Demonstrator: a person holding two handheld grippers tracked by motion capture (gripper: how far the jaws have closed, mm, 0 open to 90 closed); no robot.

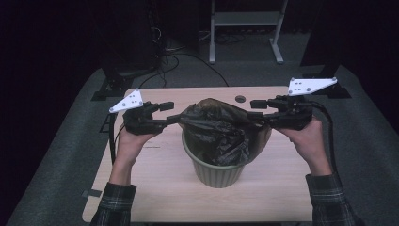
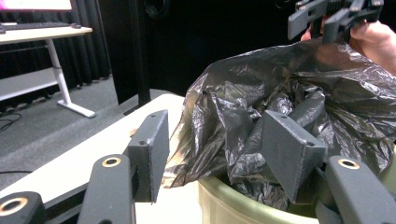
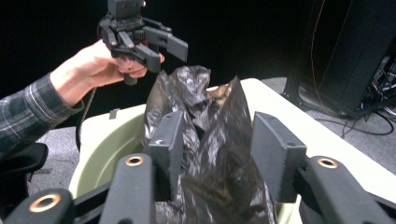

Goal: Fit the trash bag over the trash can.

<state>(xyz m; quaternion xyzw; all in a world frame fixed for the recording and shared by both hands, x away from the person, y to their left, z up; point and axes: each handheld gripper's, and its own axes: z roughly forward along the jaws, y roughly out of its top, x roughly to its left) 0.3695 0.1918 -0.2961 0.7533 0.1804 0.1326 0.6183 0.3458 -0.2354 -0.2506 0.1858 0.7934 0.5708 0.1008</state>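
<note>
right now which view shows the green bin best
The high view: the pale green bin stands whole on the table, its ribbed wall clear under the black bag. The left gripper view catches just a strip of rim; the right gripper view, its rim and inner wall behind the bag.

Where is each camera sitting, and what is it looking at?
High view: above the table, looking down at the bin, black bag, both hands and sleeves.
Left gripper view: rides the left gripper, facing the bag; far hand shows.
Right gripper view: rides the right gripper, facing the bag; far hand, sleeve show.
All share the bag.
</note>
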